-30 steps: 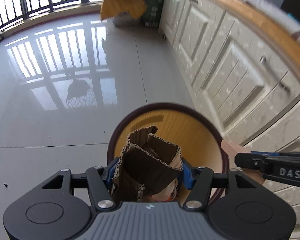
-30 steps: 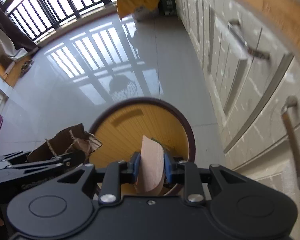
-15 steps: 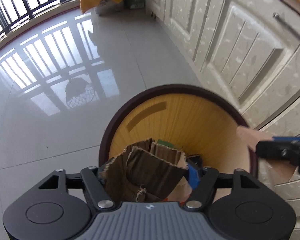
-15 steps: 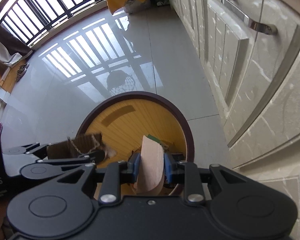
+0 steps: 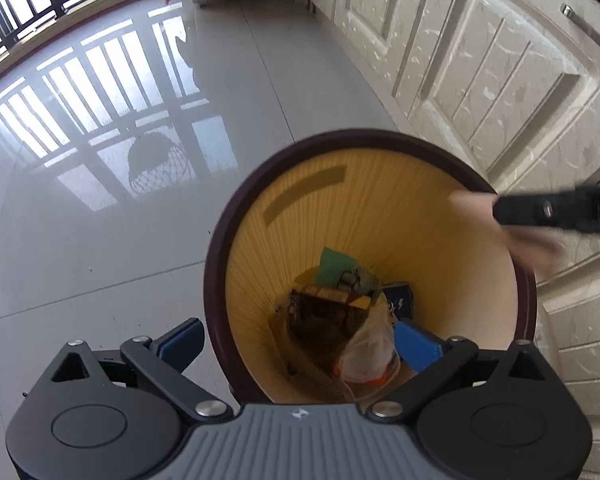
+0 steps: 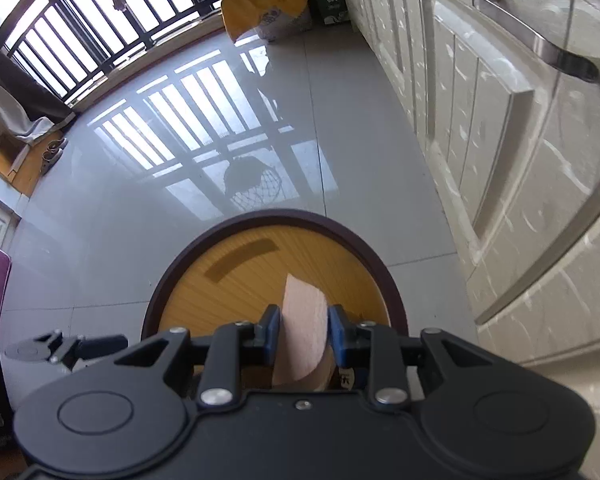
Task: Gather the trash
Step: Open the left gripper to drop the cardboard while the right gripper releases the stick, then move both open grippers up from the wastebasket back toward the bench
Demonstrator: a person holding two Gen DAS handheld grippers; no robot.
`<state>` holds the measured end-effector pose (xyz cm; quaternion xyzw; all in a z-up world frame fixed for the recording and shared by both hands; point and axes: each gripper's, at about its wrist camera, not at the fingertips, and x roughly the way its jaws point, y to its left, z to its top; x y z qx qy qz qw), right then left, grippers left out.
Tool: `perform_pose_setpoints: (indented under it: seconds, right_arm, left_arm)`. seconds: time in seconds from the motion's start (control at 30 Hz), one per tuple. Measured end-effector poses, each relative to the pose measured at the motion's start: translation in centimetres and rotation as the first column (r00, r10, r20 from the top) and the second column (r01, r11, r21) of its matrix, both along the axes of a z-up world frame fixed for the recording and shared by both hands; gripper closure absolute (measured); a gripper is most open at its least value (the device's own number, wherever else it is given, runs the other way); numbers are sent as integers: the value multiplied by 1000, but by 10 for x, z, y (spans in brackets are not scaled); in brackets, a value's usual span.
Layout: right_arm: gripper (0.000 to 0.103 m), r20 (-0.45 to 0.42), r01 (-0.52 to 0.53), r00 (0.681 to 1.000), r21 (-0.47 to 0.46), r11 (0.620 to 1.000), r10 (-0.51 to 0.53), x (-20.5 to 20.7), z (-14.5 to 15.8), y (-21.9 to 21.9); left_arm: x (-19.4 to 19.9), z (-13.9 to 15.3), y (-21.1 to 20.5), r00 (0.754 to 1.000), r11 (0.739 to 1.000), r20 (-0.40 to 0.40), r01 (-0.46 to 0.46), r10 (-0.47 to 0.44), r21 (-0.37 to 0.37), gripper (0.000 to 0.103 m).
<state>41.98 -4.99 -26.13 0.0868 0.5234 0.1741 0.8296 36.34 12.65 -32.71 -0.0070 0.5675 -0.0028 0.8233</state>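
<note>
Yellow bin (image 5: 380, 216) below, left tongs (image 5: 296, 344) spread empty, right tongs (image 6: 303, 330) clamping card piece (image 6: 302, 328) (pinkish).

Bright daylight comes through the barred window (image 6: 80, 20) and lies as glare in white stripes on the glossy floor (image 5: 100, 100). Fisheye bending curves the cabinets (image 6: 500, 120) toward the edges. In the left view the right tool (image 5: 556, 216) and its card (image 5: 512, 232) are motion-blurred; the bin (image 5: 260, 200) rim is slightly soft.

Bin (image 5: 220, 264) on floor (image 5: 100, 240), cabinets (image 5: 480, 60) to its right.
</note>
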Motion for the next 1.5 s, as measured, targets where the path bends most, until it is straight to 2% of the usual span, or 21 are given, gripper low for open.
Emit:
perform_pose_setpoints:
  seconds: [0.03, 0.07, 0.1, 0.23, 0.47, 0.57, 0.83, 1.0, 1.5]
  right_arm:
    - [68, 9, 4, 1000, 2, 1000, -4, 1, -1, -1]
    - [58, 12, 8, 1000, 6, 1000, -8, 2, -1, -2]
    - [55, 10, 11, 1000, 6, 1000, -11, 3, -2, -2]
    - [53, 0, -7, 1000, -15, 1000, 7, 4, -3, -1]
    - [35, -75, -88, 994, -71, 994, 83, 0, -7, 1]
    - [24, -85, -115, 991, -101, 988, 107, -5, -6, 0]
    - [6, -72, -124, 991, -137, 983, 115, -16, 10, -10]
    - [0, -58, -119, 992, -170, 978, 110, -26, 21, -16]
    - [0, -14, -113, 994, -233, 966, 113, -61, 55, -21]
  left_arm:
    - [-1, -1, -1, 1000, 1000, -3, 2, -2, -1, 1]
    - [-1, -2, -2, 1000, 1000, -6, 6, -6, -3, 0]
    - [-1, -2, -3, 1000, 1000, -8, 9, -9, -5, 0]
    - [-4, -2, -5, 1000, 1000, -23, 15, -16, -15, 0]
    - [-10, 4, -6, 999, 999, -45, -7, 5, -34, 0]
    - [-14, 9, -5, 998, 999, -52, -21, 19, -38, 0]
    - [-25, 24, -3, 998, 998, -53, -48, 45, -45, 0]
    - [-34, 37, 1, 997, 997, -50, -62, 60, -38, 0]
    - [-71, 77, 19, 988, 988, 0, -151, 151, -10, 0]
